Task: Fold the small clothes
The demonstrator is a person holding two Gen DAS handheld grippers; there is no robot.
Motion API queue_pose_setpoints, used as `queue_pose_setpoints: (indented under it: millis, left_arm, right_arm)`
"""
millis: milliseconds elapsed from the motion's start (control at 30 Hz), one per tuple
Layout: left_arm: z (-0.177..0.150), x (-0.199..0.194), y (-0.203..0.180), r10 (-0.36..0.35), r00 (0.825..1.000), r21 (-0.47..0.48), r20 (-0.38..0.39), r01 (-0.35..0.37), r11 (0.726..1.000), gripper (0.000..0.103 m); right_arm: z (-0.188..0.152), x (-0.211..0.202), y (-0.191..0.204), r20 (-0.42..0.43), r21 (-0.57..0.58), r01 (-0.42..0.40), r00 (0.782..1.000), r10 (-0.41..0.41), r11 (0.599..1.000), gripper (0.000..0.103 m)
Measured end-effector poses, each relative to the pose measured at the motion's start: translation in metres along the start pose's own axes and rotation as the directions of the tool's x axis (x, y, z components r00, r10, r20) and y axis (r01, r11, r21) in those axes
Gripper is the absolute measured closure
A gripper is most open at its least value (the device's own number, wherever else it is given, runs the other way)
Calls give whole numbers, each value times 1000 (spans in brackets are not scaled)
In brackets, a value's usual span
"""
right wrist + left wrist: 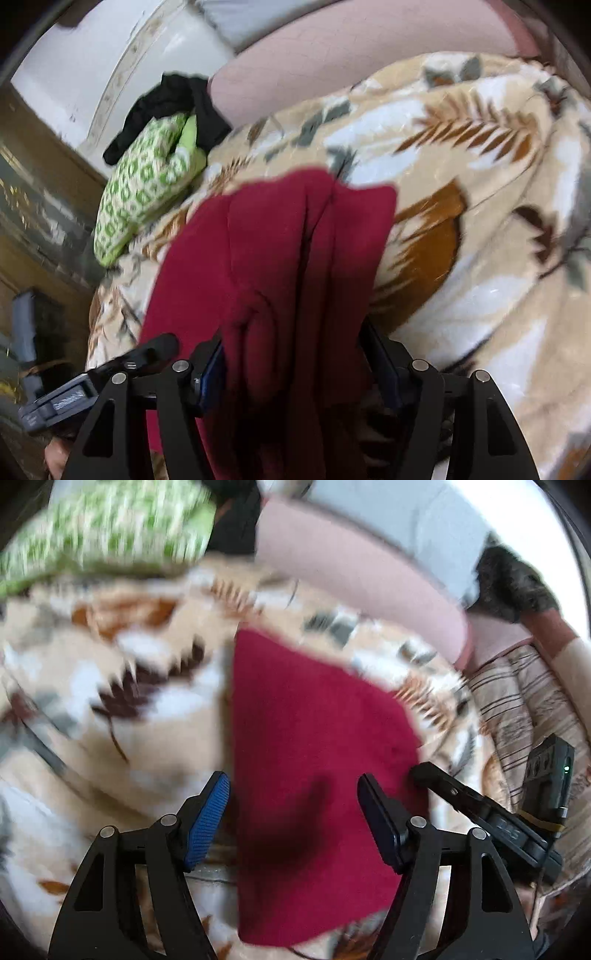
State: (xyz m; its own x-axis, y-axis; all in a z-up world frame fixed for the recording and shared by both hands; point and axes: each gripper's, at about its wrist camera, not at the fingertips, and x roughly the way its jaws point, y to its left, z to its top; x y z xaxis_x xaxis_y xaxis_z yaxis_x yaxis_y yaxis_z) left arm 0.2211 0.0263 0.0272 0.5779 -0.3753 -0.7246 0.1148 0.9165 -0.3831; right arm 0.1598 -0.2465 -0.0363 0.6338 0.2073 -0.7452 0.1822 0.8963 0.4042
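Note:
A dark red garment [314, 738] lies flat on a leaf-patterned blanket [110, 701]. My left gripper [293, 812] is open just above its near part and holds nothing. The other gripper's finger [461, 797] shows at the garment's right edge. In the right wrist view the red garment [280, 258] is bunched in folds between the fingers of my right gripper [295, 365], whose jaws stand wide apart; the cloth hides the fingertips, so a grip cannot be read.
A green-and-white patterned cloth [110, 528] [147, 184] and a black garment [173, 103] lie at the blanket's far side. A pink cushion [351, 565] and a striped cover [524, 709] border the blanket. The wall and floor are to the left [44, 221].

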Motion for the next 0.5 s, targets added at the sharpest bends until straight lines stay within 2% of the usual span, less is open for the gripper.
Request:
queue_pose_setpoints:
  millis: [33, 100, 133, 167, 200, 233, 300, 333, 400, 467, 500]
  left_arm:
    - [1, -13, -5, -10, 999, 12, 33, 10, 1000, 38]
    - [-1, -30, -13, -14, 997, 38, 71, 11, 999, 53]
    - [-4, -28, -14, -8, 998, 34, 59, 6, 999, 58]
    - [-6, -19, -13, -1, 1000, 24, 17, 1, 1000, 70]
    - [-8, -8, -13, -2, 1000, 14, -23, 2, 1000, 77]
    - [-12, 5, -12, -4, 998, 1, -68, 4, 1000, 77]
    - [-20, 33, -14, 25, 988, 17, -155, -22, 1000, 77]
    - [-22, 43, -18, 48, 984, 52, -172, -39, 998, 77]
    - [-24, 50, -25, 54, 981, 81, -184, -40, 996, 77]
    - [-23, 53, -29, 73, 980, 84, -184, -58, 995, 77]
    - [-22, 54, -29, 74, 979, 74, -188, -61, 995, 77]
  right_arm:
    - [3, -14, 7, 62, -34, 29, 998, -27, 999, 38]
    - [9, -36, 31, 176, -163, 107, 981, -78, 981, 40]
    - [10, -41, 50, 207, -267, 145, 974, -91, 953, 52]
    - [11, -40, 63, 198, -346, 159, 976, -94, 924, 65]
    - [9, -35, 75, 168, -414, 164, 980, -101, 895, 83]
    - [6, -27, 84, 150, -465, 165, 983, -106, 870, 88]
    - [1, -10, 88, 106, -507, 159, 987, -121, 847, 90]
    - [-2, 6, 83, 45, -511, 162, 986, -162, 844, 90]
    - [-11, 39, 57, -76, -482, 207, 958, -276, 851, 90]
    - [-8, 43, 43, -63, -438, 203, 965, -255, 876, 91]
    - [-4, 42, 41, -85, -406, 190, 966, -244, 894, 91]
